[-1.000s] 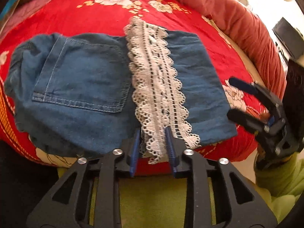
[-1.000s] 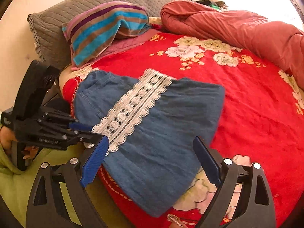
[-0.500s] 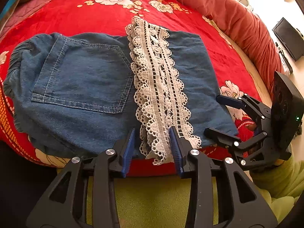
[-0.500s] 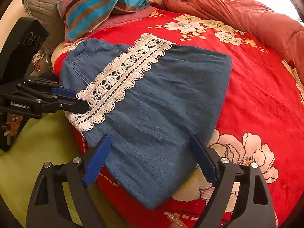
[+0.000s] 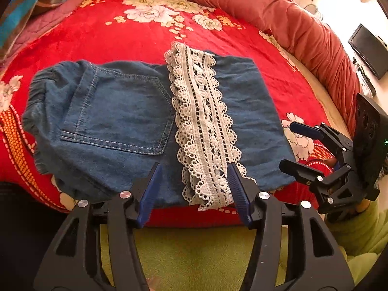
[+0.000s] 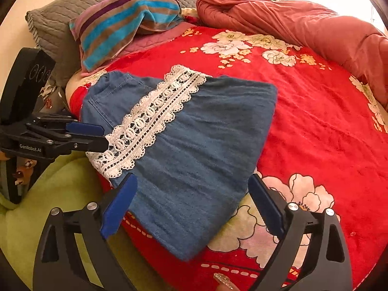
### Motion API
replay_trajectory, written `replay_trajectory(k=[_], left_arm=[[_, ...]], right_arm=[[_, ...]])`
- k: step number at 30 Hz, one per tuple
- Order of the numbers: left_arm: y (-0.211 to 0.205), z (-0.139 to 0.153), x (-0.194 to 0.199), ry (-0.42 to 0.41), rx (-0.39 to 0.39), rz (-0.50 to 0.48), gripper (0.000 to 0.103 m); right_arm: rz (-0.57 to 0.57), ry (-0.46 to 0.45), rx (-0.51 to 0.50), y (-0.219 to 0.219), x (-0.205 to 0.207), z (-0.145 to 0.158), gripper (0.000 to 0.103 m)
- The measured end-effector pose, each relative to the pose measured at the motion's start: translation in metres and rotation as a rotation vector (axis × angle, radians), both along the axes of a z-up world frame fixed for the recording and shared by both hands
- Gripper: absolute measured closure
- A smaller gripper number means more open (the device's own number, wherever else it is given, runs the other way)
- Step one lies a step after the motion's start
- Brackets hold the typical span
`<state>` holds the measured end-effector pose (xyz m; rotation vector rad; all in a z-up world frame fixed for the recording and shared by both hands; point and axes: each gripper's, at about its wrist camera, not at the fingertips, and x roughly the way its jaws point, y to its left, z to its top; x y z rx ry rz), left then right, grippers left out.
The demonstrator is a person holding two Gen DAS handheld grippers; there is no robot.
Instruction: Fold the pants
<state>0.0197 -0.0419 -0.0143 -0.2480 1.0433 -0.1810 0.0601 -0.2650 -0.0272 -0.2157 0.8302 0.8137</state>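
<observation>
1. At the far left a striped pillow (image 6: 126,21) leans on a grey one; neither is in my way.
2. The pants (image 5: 116,126) lie folded on the red flowered bed cover (image 5: 135,38), at the near edge of the bed, pocket side up, elastic waist at the left.
3. A white lace band (image 5: 203,126) runs across the denim, from the far edge down to the near edge.
4. My left jaws (image 5: 194,181) have just been opening; they stand released, with the near end of the lace between them, and the pads seem not to press on it.
5. My right jaws (image 6: 191,201) are spread wide and empty, over the near right part of the denim.
6. To do this step well, I judge I should back both jaws straight off without snagging the lace loops, then check that the edges line up and smooth any ridge.
7. There are no containers in view, so nothing sits in anything.
8. At the right a rolled reddish quilt (image 5: 291,21) borders the bed.
</observation>
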Motion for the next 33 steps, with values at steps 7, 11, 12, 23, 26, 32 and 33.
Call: replay_trajectory(k=[7,11,12,23,26,32,33], left_arm=[[0.001,0.011,-0.005,-0.037,0.034,0.017,0.034],[0.003,0.02,-0.01,-0.069,0.068,0.042,0.025],[0.003,0.022,-0.011,-0.077,0.075,0.048,0.023],[0.007,0.037,-0.018,-0.124,0.153,0.094,0.01],[0.01,0.039,-0.021,-0.13,0.159,0.107,0.01],[0.02,0.041,-0.026,-0.141,0.169,0.143,0.01],[0.021,0.042,-0.026,-0.144,0.174,0.147,0.01]], right_arm=[[-0.012,-0.018,0.009,-0.003,-0.002,0.006,0.01],[-0.025,-0.025,0.011,-0.004,-0.002,0.009,0.005],[-0.026,-0.025,0.014,-0.004,-0.002,0.01,0.005],[-0.029,-0.066,0.018,-0.002,-0.004,0.021,0.005],[-0.031,-0.082,0.026,-0.002,-0.003,0.027,0.005],[-0.024,-0.112,0.037,0.005,-0.001,0.042,0.005],[-0.021,-0.115,0.038,0.006,-0.001,0.044,0.005]])
